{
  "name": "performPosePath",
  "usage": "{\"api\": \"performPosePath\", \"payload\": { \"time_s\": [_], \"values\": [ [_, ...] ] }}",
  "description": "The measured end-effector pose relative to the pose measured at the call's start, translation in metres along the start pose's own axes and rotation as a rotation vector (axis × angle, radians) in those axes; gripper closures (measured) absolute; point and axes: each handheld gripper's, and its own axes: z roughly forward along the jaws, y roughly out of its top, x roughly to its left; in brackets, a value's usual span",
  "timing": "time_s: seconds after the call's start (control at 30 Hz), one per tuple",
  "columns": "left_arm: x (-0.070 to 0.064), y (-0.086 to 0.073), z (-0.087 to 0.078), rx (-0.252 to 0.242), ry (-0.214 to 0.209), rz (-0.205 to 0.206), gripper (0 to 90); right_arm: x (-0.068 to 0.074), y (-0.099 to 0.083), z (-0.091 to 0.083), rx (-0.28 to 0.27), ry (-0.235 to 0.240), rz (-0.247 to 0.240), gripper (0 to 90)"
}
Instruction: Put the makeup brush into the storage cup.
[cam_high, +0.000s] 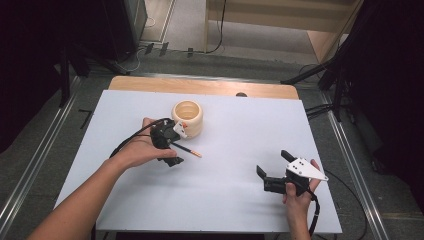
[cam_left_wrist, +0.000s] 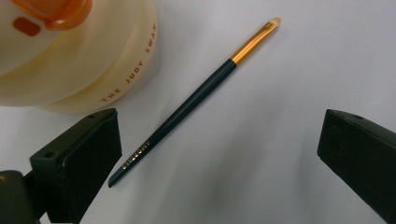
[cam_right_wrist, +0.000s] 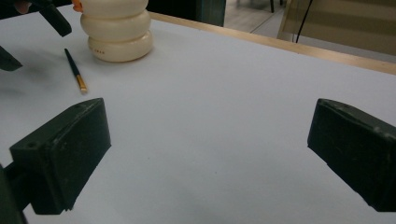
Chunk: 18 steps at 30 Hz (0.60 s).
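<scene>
A thin make-up brush (cam_left_wrist: 196, 100) with a dark handle and gold ferrule lies flat on the white table (cam_high: 235, 140), just in front of a cream ribbed pot (cam_high: 187, 117). My left gripper (cam_high: 174, 145) hovers over the brush's handle end, open, its jaws straddling the brush (cam_high: 190, 150) without touching it. In the left gripper view the pot (cam_left_wrist: 79, 60) sits at the upper left, close to the left jaw. My right gripper (cam_high: 272, 163) stands open and holds nothing at the front right of the table, well away from the brush (cam_right_wrist: 75, 71) and the pot (cam_right_wrist: 119, 32).
A bare wooden strip (cam_high: 200, 86) runs along the table's far edge. Dark stands and cables (cam_high: 330, 70) surround the table on the floor. Wide bare table surface lies between the two grippers.
</scene>
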Motion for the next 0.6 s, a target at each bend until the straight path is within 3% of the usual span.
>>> {"api": "performPosePath", "payload": {
  "time_s": [0.1, 0.2, 0.33, 0.43, 0.6],
  "values": [
    [0.001, 0.004, 0.004, 0.041, -0.008, -0.002, 7.5, 0.0, 0.0, 0.001, 0.001, 0.002, 0.002, 0.0],
    [0.004, 0.008, 0.01, 0.066, 0.015, 0.001, 14.1, 0.001, 0.0, 0.001, 0.005, 0.001, 0.001, 0.0],
    [0.007, 0.01, 0.014, 0.061, 0.009, -0.015, 18.1, 0.0, 0.0, 0.001, 0.006, 0.001, 0.0, 0.0],
    [0.007, 0.009, 0.02, 0.089, 0.003, -0.013, 22.5, 0.0, 0.0, 0.001, 0.008, 0.001, 0.004, 0.0],
    [0.009, 0.01, 0.021, 0.08, -0.009, -0.023, 25.7, -0.001, -0.001, 0.001, 0.007, 0.0, 0.006, 0.0]
  ]
}}
